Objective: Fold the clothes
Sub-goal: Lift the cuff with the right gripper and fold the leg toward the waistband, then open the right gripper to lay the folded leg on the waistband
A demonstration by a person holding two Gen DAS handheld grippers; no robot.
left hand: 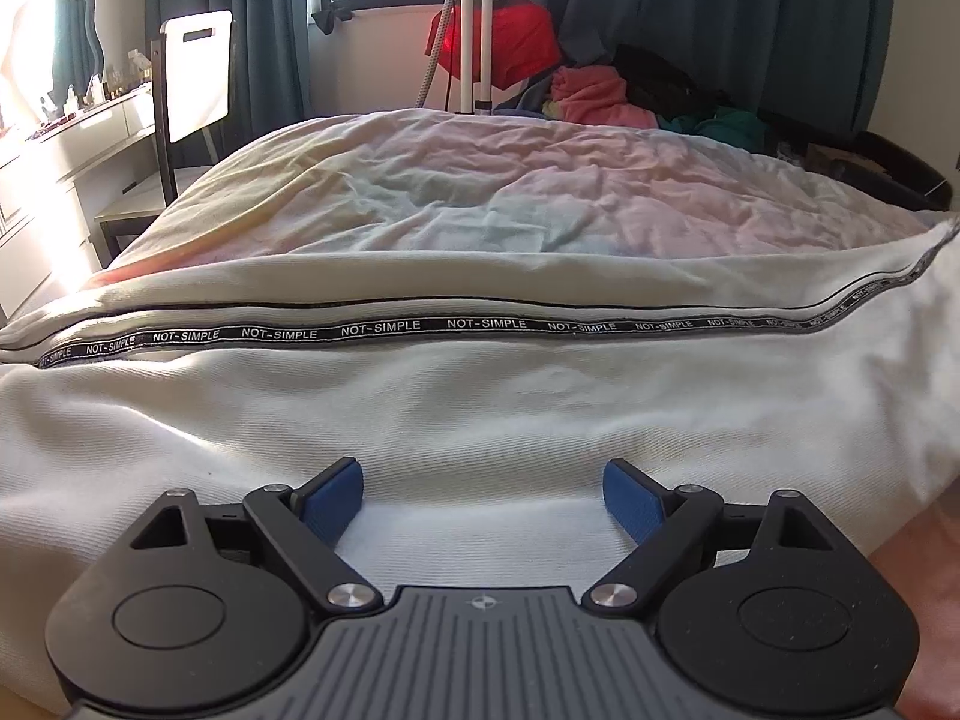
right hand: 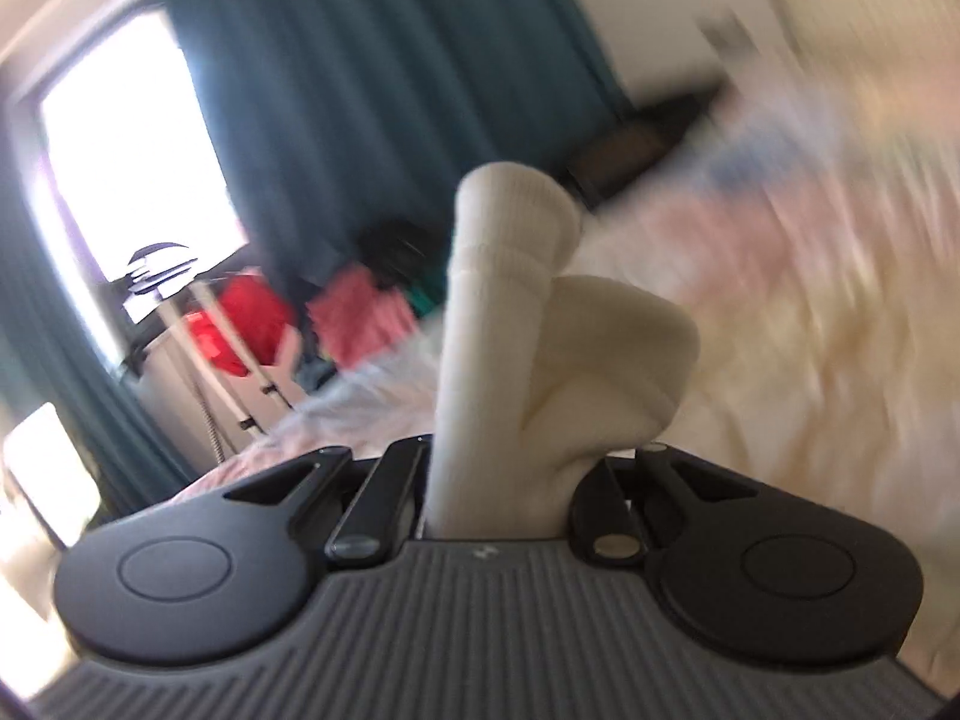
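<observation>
A cream-white garment (left hand: 480,408) lies spread on the bed, with a black "NOT-SIMPLE" tape (left hand: 384,330) running across it. My left gripper (left hand: 483,495) is open, its blue pads (left hand: 333,498) resting just over the garment's near part. My right gripper (right hand: 510,480) is shut on a bunched cream cuff or sleeve end of the garment (right hand: 516,312), held up above the bed; the view is motion-blurred.
The bed has a crumpled pastel sheet (left hand: 480,192). A pile of pink, red and green clothes (left hand: 594,96) lies at the far end by teal curtains (left hand: 720,30). A chair (left hand: 192,78) and a white dresser (left hand: 78,138) stand to the left. A stand (left hand: 474,30) is near the window.
</observation>
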